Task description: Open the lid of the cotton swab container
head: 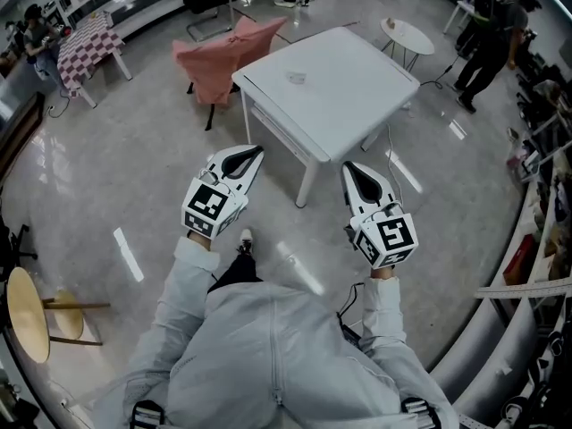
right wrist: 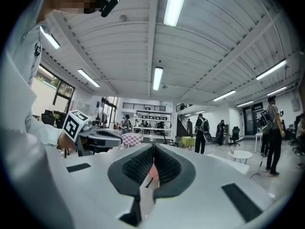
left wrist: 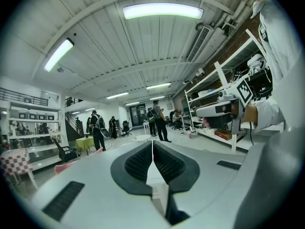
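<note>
A small pale container (head: pixel 296 78) lies on the white table (head: pixel 349 96) ahead of me; it is too small to make out its lid. Both grippers hang in the air short of the table's near edge, above the floor. My left gripper (head: pixel 253 153) is shut with nothing in it, its pads (left wrist: pixel 143 161) pressed together and pointing out into the room. My right gripper (head: pixel 350 166) is also shut and empty, its pads (right wrist: pixel 164 163) meeting in a thin line. Each gripper view catches the other gripper at its side, and neither shows the container.
A chair draped in pink cloth (head: pixel 223 56) stands at the table's left. Beyond are a small round white table (head: pixel 407 34) and a checkered table (head: pixel 88 43). A round wooden stool (head: pixel 27 315) sits at my left. A person (head: pixel 487 43) stands far right near shelving.
</note>
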`<state>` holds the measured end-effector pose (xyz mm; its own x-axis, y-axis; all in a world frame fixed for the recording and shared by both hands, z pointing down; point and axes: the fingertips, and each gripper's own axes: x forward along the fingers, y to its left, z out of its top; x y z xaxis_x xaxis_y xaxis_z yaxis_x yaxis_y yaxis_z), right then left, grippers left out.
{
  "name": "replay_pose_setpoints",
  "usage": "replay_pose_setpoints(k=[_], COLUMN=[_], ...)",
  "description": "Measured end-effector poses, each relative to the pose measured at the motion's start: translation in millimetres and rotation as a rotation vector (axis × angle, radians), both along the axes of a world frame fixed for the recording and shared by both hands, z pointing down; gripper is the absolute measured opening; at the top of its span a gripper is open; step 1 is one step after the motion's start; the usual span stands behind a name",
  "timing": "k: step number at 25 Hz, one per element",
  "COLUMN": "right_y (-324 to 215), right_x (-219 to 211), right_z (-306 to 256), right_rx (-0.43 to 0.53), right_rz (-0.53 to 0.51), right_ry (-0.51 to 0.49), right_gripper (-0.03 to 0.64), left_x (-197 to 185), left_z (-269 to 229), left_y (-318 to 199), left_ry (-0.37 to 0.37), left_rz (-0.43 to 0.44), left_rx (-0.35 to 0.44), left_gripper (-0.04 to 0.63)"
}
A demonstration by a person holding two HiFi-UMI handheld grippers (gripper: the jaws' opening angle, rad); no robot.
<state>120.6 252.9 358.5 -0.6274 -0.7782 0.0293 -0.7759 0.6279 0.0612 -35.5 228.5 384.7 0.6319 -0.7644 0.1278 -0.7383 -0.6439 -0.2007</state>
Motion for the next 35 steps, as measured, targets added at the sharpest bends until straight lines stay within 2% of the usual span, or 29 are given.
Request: replay_pose_setpoints(k=[8,14,20,35], right_y=[-52.9,-137.0,-223.5,-354.1], right_x=[-1.6,-11.5,-20.3,-43.3], right_z=[20.6,25.6,12.5,24.4], right_rx=[-0.018,-0.017,-0.010,-0.091], right_rz=[0.042,0.089,0.152,0.187], right_ry=[0.083,0.109,0.094,0.132], right_gripper=[0.034,0.034,0.034,0.034], left_x=[5.9,-6.7,-25.6,-43.0], left_z=[10.1,15.1,6.7,26.0], left_y=[-55.4,-141.3,-229.7,-370.2], left_ry=[0.010,0.008,0.013,0.012], left_rz=[0.033,0.053,0.075,0.119], left_rx=[0.002,0.012,0.010,-0.076], left_gripper=[0.025,0.025,0.025,0.025])
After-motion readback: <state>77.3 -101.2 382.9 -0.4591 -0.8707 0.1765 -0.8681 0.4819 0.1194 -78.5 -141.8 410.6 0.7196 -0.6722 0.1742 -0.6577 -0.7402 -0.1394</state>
